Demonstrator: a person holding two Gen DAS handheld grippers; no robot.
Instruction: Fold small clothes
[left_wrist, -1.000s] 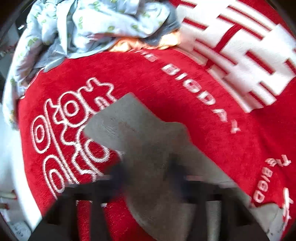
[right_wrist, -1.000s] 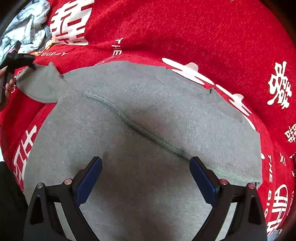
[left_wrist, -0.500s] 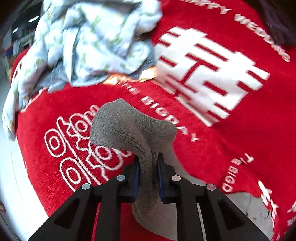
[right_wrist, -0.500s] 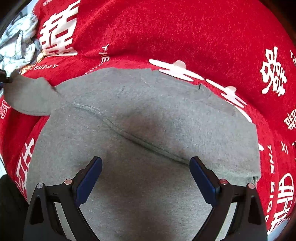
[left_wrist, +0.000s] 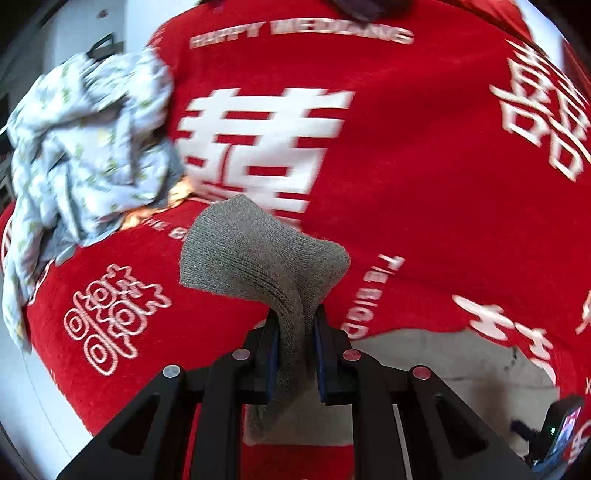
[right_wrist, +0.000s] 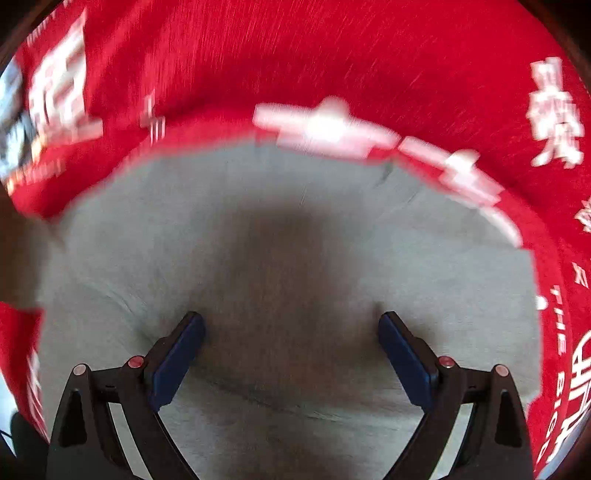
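A grey knit garment lies spread on a red cloth with white lettering. In the left wrist view my left gripper (left_wrist: 294, 325) is shut on the garment's ribbed sleeve cuff (left_wrist: 258, 258), which it holds lifted off the cloth; the cuff flops forward over the fingers. The garment's body (left_wrist: 436, 354) shows flat at the lower right. In the right wrist view my right gripper (right_wrist: 291, 339) stands wide open just above the grey garment (right_wrist: 295, 240), with nothing between its blue pads (right_wrist: 177, 354). That view is blurred by motion.
A crumpled pale blue patterned garment (left_wrist: 85, 147) lies in a heap at the far left of the red cloth (left_wrist: 424, 166). The cloth's left edge meets a white surface (left_wrist: 22, 387). A small dark device (left_wrist: 561, 432) shows at the lower right.
My left gripper has lifted the sleeve cuff off the cloth and carried it up and toward the garment's body. My right gripper has slid over the garment, staying open.
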